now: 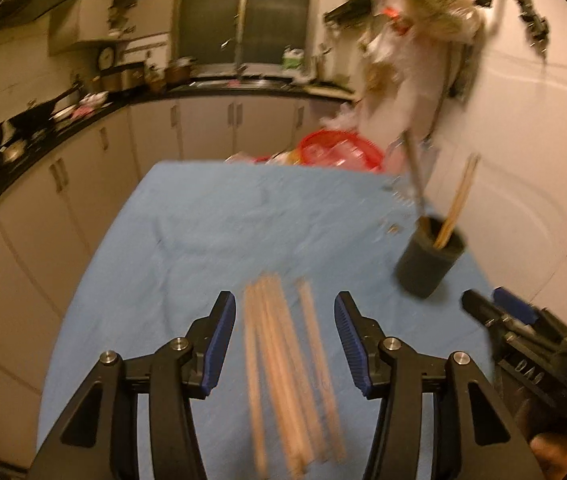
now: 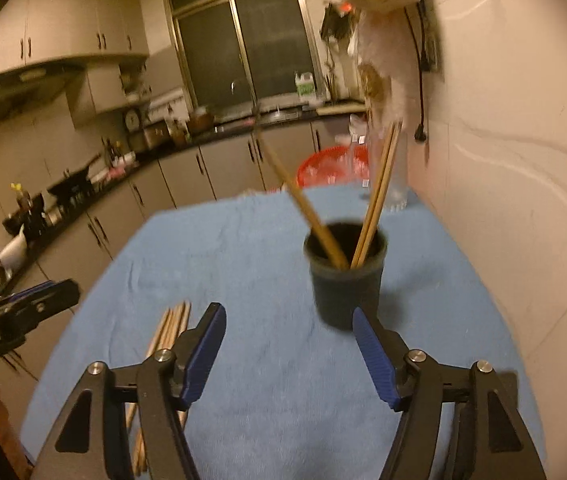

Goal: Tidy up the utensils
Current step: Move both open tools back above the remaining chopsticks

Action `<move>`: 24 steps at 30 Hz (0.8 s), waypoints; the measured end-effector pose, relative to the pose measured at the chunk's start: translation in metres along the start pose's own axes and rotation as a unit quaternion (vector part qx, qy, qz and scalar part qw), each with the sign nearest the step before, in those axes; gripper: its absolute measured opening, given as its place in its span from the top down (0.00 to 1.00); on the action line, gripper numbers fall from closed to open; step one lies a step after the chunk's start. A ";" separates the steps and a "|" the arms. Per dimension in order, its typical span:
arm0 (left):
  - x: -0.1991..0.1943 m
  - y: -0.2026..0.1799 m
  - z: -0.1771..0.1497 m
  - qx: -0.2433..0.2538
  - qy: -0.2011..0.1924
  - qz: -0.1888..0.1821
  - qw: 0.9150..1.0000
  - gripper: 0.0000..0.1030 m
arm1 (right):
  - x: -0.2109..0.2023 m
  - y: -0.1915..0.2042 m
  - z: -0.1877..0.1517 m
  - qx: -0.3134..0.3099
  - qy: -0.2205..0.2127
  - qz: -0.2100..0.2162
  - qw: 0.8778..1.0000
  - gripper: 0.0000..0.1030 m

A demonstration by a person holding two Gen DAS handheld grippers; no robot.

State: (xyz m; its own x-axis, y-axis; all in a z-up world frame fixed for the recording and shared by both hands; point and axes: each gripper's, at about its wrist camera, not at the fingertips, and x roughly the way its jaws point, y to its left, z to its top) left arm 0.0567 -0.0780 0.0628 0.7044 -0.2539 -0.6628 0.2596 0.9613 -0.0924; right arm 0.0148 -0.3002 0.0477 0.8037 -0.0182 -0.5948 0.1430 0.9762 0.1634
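Observation:
Several wooden chopsticks [image 1: 283, 364] lie in a loose bundle on the blue cloth [image 1: 243, 216]. My left gripper [image 1: 285, 312] is open, its jaws either side of the bundle, above it. A dark cup [image 1: 431, 256] stands to the right with chopsticks and a utensil handle in it. In the right wrist view my right gripper [image 2: 289, 328] is open and empty, just in front of the cup [image 2: 345, 276], which holds upright chopsticks [image 2: 379, 196] and a leaning utensil [image 2: 295, 192]. The loose bundle [image 2: 167, 328] lies to its left. The right gripper also shows in the left wrist view [image 1: 499, 312].
A red basket [image 1: 339, 152] and a clear bottle [image 2: 397, 176] stand at the table's far end by the wall. Kitchen counters with cookware [image 1: 43, 116] run along the left. The left gripper shows at the left edge of the right wrist view [image 2: 35, 300].

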 end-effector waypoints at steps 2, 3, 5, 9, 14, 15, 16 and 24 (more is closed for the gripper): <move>0.008 0.014 -0.015 -0.004 0.013 0.016 1.000 0.49 | 0.008 0.003 -0.011 -0.004 0.013 -0.008 1.000 0.33; 0.010 0.021 -0.022 -0.010 0.020 0.020 1.000 0.49 | 0.012 0.007 -0.017 -0.008 0.021 -0.013 1.000 0.33; 0.020 0.035 -0.034 -0.025 0.036 0.026 0.999 0.49 | 0.018 0.011 -0.026 -0.015 0.028 -0.022 0.999 0.33; 0.033 0.050 -0.054 -0.038 0.051 0.045 0.997 0.49 | 0.030 0.021 -0.041 -0.022 0.042 -0.034 0.998 0.33; 0.049 0.055 -0.071 -0.044 0.062 0.044 0.996 0.49 | 0.035 0.034 -0.051 -0.045 0.048 -0.036 0.997 0.33; 0.052 0.056 -0.073 -0.046 0.065 0.045 0.996 0.49 | 0.035 0.035 -0.052 -0.049 0.050 -0.037 0.997 0.33; 0.056 0.057 -0.074 -0.046 0.068 0.046 0.996 0.49 | 0.037 0.037 -0.053 -0.052 0.054 -0.038 0.996 0.33; 0.067 0.059 -0.078 -0.044 0.073 0.032 0.996 0.49 | 0.057 0.041 -0.053 -0.057 0.075 -0.044 0.995 0.33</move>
State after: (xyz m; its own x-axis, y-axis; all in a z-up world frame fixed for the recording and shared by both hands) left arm 0.0673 -0.0297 -0.0452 0.6117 -0.1795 -0.7704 0.1533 0.9824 -0.1071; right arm 0.0361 -0.2495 -0.0212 0.6945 -0.0799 -0.7150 0.1355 0.9906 0.0210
